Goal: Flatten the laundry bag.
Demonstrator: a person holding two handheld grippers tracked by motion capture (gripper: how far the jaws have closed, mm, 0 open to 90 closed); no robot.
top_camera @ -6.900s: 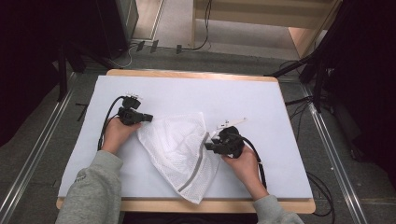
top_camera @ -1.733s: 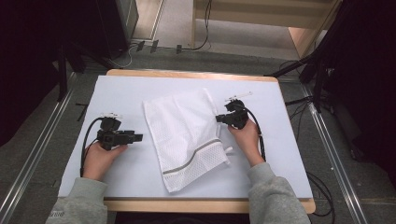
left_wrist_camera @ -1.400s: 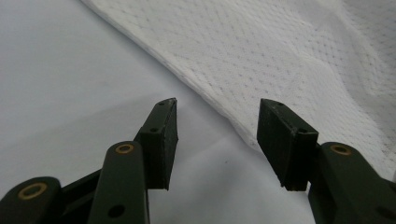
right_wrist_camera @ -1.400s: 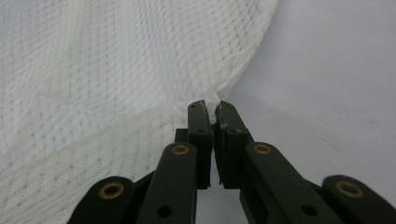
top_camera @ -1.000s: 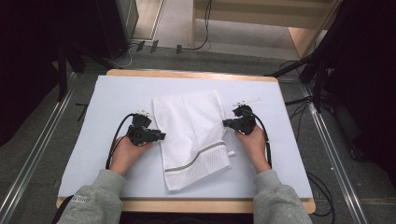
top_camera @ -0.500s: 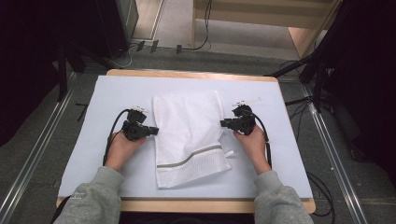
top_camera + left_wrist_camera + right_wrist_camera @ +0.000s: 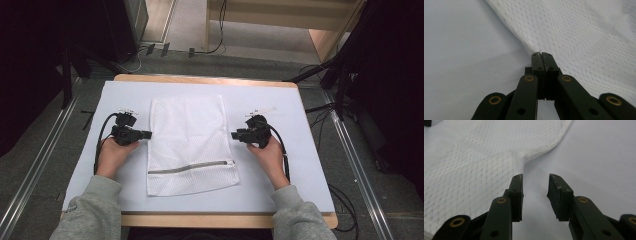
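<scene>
Mesh bag (image 7: 189, 145) lies flat at mid-desk (image 7: 300, 170), zipper end nearest the person, long axis running away from them. Left tool (image 7: 145, 134) is closed at its left edge; whether it pinches mesh is unclear. Right tool (image 7: 234, 135), jaws apart, sits just beside the right edge.

My left gripper (image 7: 541, 53) rises from the bottom of the left gripper view, its two black jaws pressed together with no gap between them. Brass-coloured rivets dot its black linkage arms. The tips sit right at the edge of a white mesh bag (image 7: 584, 37); I cannot tell whether they pinch the fabric or only touch it. The mesh spreads up and to the right, its edge running diagonally. To the left lies the plain white table cover (image 7: 466, 50).
</scene>
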